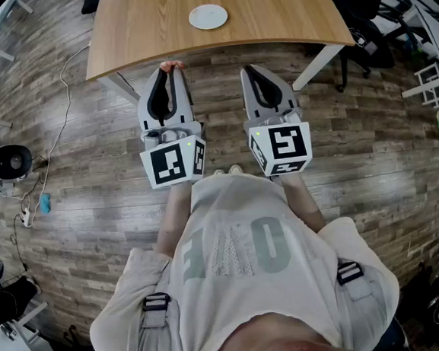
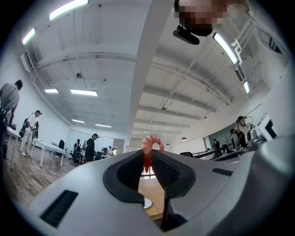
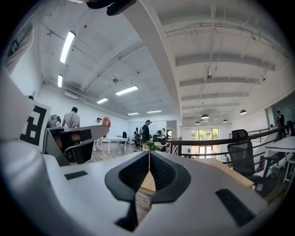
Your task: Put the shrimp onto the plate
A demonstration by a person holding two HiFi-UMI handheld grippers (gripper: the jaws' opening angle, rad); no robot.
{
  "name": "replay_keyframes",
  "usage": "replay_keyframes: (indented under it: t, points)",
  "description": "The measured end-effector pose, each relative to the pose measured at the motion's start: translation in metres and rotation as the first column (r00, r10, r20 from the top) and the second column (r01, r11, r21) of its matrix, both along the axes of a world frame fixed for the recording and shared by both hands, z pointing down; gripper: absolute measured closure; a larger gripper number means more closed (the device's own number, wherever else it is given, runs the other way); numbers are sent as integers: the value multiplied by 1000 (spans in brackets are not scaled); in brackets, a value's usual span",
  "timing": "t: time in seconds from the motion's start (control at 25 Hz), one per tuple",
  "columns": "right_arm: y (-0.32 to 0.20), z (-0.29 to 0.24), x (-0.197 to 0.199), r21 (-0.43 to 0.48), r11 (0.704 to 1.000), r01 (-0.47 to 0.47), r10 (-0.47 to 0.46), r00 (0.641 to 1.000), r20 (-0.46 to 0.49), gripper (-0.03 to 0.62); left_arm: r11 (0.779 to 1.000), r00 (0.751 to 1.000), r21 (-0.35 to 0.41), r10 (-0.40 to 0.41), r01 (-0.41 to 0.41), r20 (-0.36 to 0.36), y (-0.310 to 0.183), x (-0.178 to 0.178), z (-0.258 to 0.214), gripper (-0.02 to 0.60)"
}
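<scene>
Though short of the plate (image 1: 208, 17), shrimp (image 2: 147, 154) pinched in left gripper (image 1: 169, 72); right gripper (image 3: 149, 159) clenched, empty

I wear a pale beige shirt (image 1: 239, 230) with faded grey lettering (image 1: 234, 250) and grey straps with black buckles (image 1: 156, 301). My left claw (image 1: 170, 67) and right claw (image 1: 247, 71) have light grey shells, black ribbed pads (image 2: 163, 168), and each carries a white cube (image 1: 174, 161) with black square markers.

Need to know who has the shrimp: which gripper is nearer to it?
Left. The left gripper is shut on the shrimp, whose curl pokes above its tips. The right gripper is shut and empty, off to the shrimp's right, not touching.
</scene>
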State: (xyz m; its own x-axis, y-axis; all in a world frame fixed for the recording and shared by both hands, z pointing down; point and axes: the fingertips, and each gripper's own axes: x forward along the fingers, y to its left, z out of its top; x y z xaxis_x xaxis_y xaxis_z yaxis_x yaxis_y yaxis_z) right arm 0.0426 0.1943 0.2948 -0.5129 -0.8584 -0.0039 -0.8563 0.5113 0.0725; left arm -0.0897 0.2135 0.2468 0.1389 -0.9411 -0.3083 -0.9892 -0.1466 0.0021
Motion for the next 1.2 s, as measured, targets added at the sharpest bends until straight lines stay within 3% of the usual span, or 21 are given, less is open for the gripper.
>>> replay_keyframes:
  t: [0.32,0.68,1.2]
  points:
    - [-6,-7,8,27,999,-17,17,1000,-22,571,1000,1000,27,5,-5,8,-6,8,-10,523]
    - [-16,-6,26,33,999,2,-4,999,45,568,1000,1000,16,-8,8,25,-14,16,-5,523]
    - [-28,24,33,-44,999,10,-7,997,83,568,999,998,-3,-52,52,25,-22,-1,12,523]
